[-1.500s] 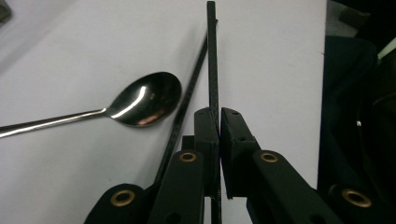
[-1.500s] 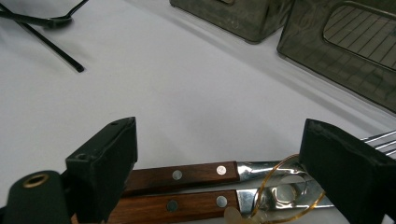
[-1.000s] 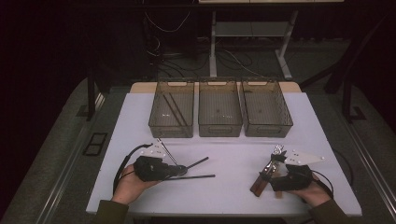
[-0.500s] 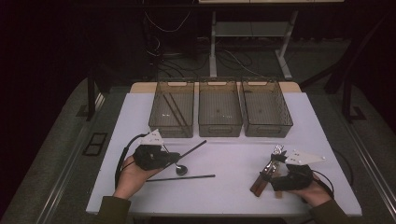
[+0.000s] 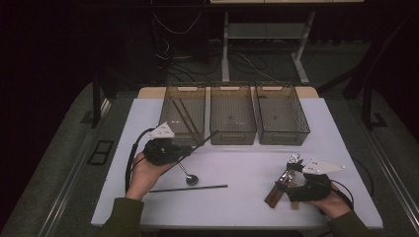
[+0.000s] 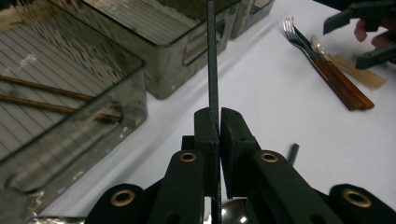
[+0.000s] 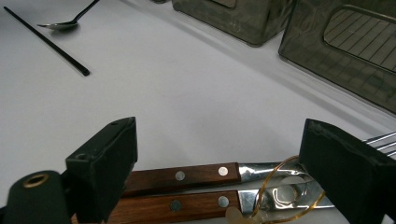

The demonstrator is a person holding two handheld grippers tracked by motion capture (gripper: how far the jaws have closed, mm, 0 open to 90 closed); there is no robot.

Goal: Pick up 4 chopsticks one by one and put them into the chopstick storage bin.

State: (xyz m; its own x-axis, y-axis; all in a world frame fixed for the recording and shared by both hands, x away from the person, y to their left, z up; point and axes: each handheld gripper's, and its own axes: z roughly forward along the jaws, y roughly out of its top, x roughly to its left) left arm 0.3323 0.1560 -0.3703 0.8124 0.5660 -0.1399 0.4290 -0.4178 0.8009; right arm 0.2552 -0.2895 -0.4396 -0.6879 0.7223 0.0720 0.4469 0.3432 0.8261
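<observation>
Near the table's left edge, left gripper [image 5: 184,148] clamps a black chopstick [image 6: 213,65], tip raised toward left bin [image 5: 184,114], likely sorting. Second chopstick [image 5: 188,188] and spoon [image 5: 190,178] lie nearby. Right gripper [image 7: 219,172] gapes wide over wooden-handled forks [image 7: 187,189] near the front right corner.

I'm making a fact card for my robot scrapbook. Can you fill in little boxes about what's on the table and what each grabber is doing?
table: white table
bins: three see-through bins in a row at the far side
left bin: two brown sticks inside
left gripper: shut on a black chopstick, lifted
right gripper: open, fingers either side of wooden-handled cutlery
loose on table: another black chopstick, a spoon
</observation>
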